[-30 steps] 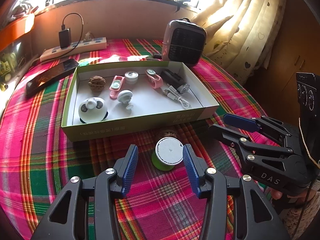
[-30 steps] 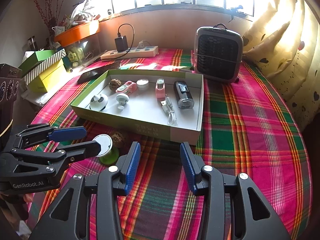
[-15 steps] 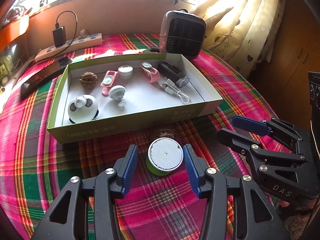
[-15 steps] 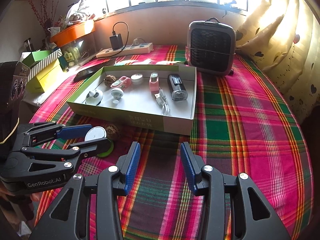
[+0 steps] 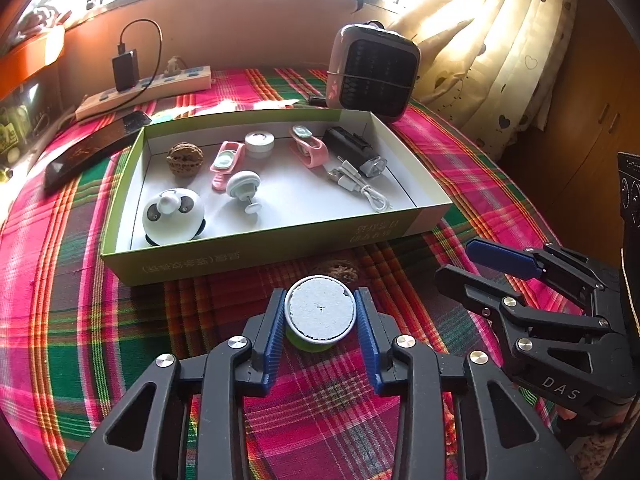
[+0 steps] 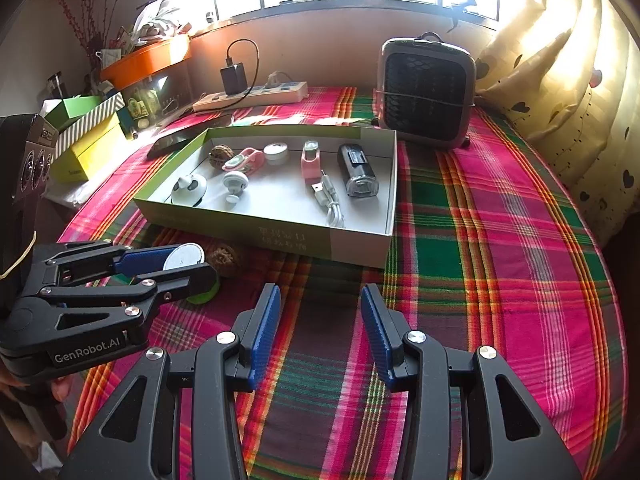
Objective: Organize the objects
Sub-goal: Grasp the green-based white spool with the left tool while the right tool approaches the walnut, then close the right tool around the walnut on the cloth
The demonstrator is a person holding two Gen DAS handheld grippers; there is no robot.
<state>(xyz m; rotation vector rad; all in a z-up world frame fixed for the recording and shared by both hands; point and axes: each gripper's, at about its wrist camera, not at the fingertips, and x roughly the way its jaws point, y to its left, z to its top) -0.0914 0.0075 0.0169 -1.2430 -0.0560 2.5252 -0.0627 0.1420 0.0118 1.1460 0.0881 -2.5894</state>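
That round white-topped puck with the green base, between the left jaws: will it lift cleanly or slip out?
The puck looks small and rigid, so probably light and won't deform. The left gripper has just closed, its pads on the curved rim, so it may pivot or squirt out. Its green base looks soft, perhaps grippy.

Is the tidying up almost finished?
Nearly. Eight small things already lie in the box. The left gripper has just closed on the round white-topped disc. A walnut waits on the cloth beside the box. The right gripper is open and empty.
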